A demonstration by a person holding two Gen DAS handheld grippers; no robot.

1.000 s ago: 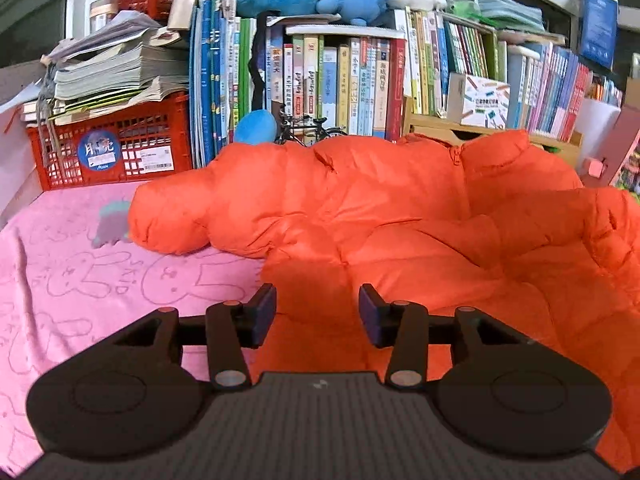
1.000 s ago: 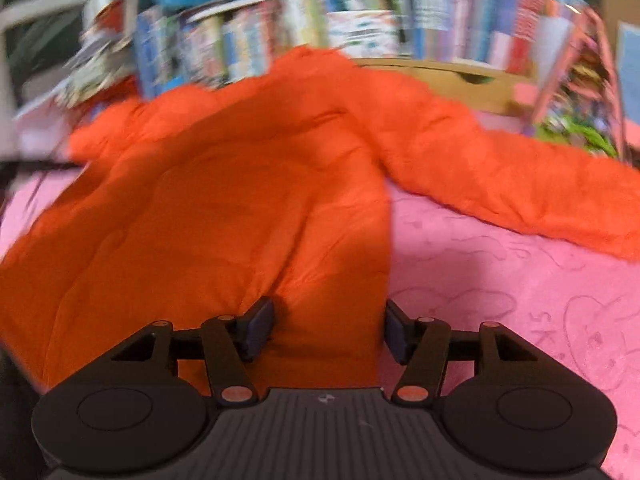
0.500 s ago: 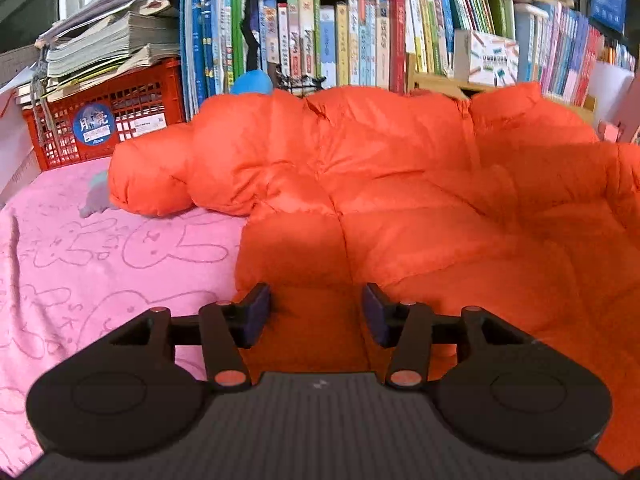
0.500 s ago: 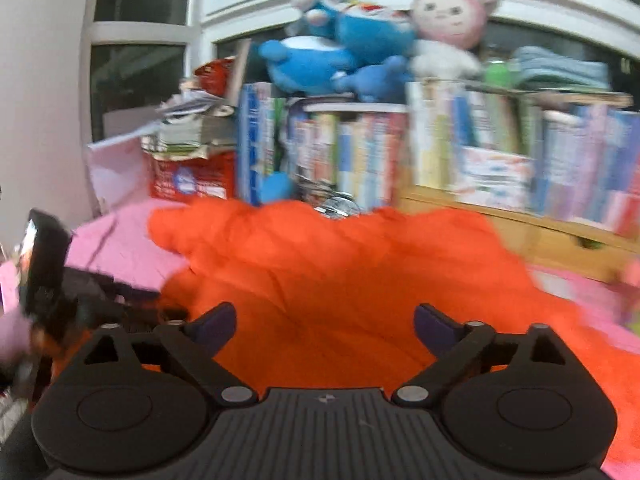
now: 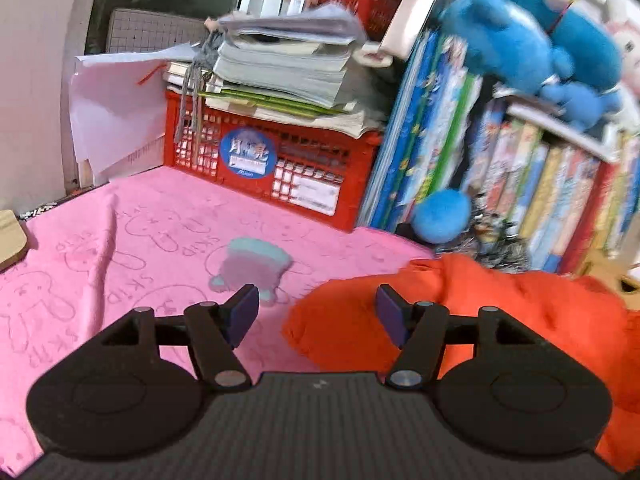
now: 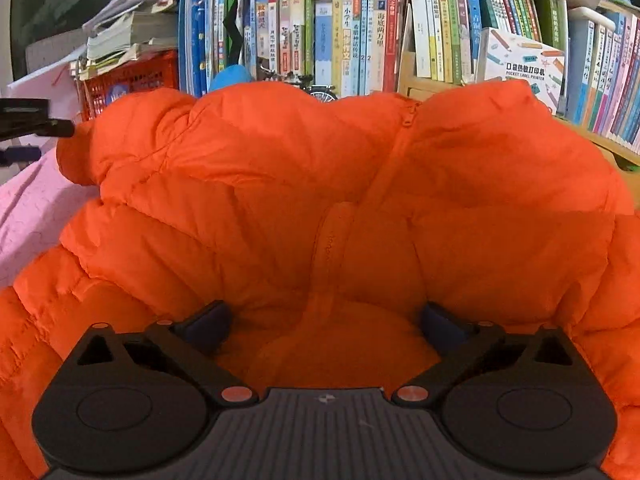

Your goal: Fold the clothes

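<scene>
An orange puffer jacket (image 6: pixel 320 184) lies on a pink cloth, zipper running up its middle. My right gripper (image 6: pixel 324 320) is open wide, its jaws low over the jacket's front with a fold of fabric bulging between them, not clamped. In the left wrist view my left gripper (image 5: pixel 314 308) is open and empty, hovering at the rounded end of the jacket's sleeve (image 5: pixel 360 320). The left gripper's tip also shows at the left edge of the right wrist view (image 6: pixel 36 128), beside the sleeve end.
The pink rabbit-print cloth (image 5: pixel 120 248) covers the surface. A red crate (image 5: pixel 276 168) stacked with papers, a row of upright books (image 6: pixel 340 32), a blue ball (image 5: pixel 440 216) and blue plush toys (image 5: pixel 532 40) line the back. A wooden block (image 5: pixel 10 236) sits far left.
My left gripper has swung left from over the jacket body to the sleeve end and opened wider. My right gripper has dropped down onto the jacket front, open wide.
</scene>
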